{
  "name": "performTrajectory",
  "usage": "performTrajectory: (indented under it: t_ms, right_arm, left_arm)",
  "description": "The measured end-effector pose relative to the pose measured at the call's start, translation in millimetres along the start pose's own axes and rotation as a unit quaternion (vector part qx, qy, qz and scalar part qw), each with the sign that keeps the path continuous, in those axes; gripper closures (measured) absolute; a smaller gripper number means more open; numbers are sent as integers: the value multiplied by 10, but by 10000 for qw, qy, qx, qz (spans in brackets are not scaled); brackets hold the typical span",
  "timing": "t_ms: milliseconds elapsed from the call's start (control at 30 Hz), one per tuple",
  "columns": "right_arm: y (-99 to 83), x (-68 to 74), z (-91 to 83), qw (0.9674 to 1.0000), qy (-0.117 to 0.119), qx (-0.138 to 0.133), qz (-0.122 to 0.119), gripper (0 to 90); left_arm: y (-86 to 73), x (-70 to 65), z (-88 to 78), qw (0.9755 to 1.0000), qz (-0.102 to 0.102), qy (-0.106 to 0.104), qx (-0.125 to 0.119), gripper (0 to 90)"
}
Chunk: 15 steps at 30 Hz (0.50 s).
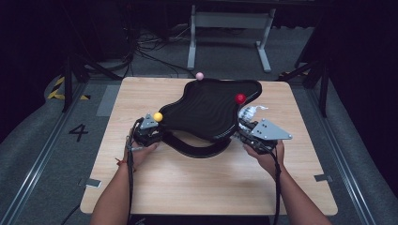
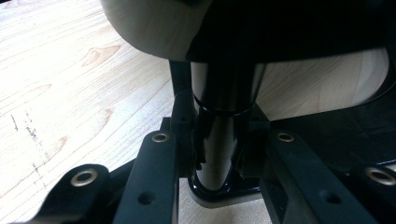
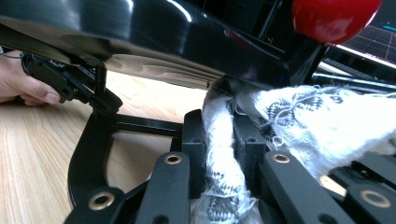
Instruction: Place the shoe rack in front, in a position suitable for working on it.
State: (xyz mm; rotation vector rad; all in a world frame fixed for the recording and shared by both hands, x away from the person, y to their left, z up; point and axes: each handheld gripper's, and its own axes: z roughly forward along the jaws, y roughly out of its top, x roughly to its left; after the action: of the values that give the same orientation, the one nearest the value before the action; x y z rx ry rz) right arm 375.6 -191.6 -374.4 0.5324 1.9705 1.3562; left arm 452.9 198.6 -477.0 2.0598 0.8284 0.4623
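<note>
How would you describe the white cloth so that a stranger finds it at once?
On the light wooden table lies a large black ribbed tray. At its right edge, below the red ball, the right gripper pinches a white knitted cloth with black flecks, the only fabric there.

Light wooden desk [image 1: 197, 183] with rounded corners, grain running lengthwise, standing on grey carpeted floor [image 1: 42, 131]. Resting on the desk near its middle: a black curved frame [image 1: 197, 149], its lower bar lying on the wood. Faint dark scuff marks [image 2: 28, 130] on the bare wood in the left gripper view. Front half of the desk bare.
</note>
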Motion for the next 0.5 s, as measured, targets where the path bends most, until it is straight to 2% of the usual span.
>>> performTrajectory:
  t_ms: [133, 200, 367, 400, 500]
  right_arm:
    - [-10, 21, 21, 10000, 12, 54, -13, 784]
    - [-46, 31, 57, 9998, 75, 169, -6, 784]
    - [-198, 77, 179, 9986, 160, 505, -50, 785]
    - [-283, 107, 238, 9973, 180, 703, -73, 785]
    - [-393, 148, 315, 9953, 281, 923, -78, 785]
  left_arm:
    - [2, 1, -3, 10000, 3, -8, 25, 741]
    - [0, 1, 1, 10000, 6, -21, 2, 741]
    - [0, -6, 3, 10000, 27, -55, -2, 741]
    - [-1, -12, 4, 10000, 1, -74, -4, 741]
    - [0, -9, 5, 10000, 12, -92, -1, 741]
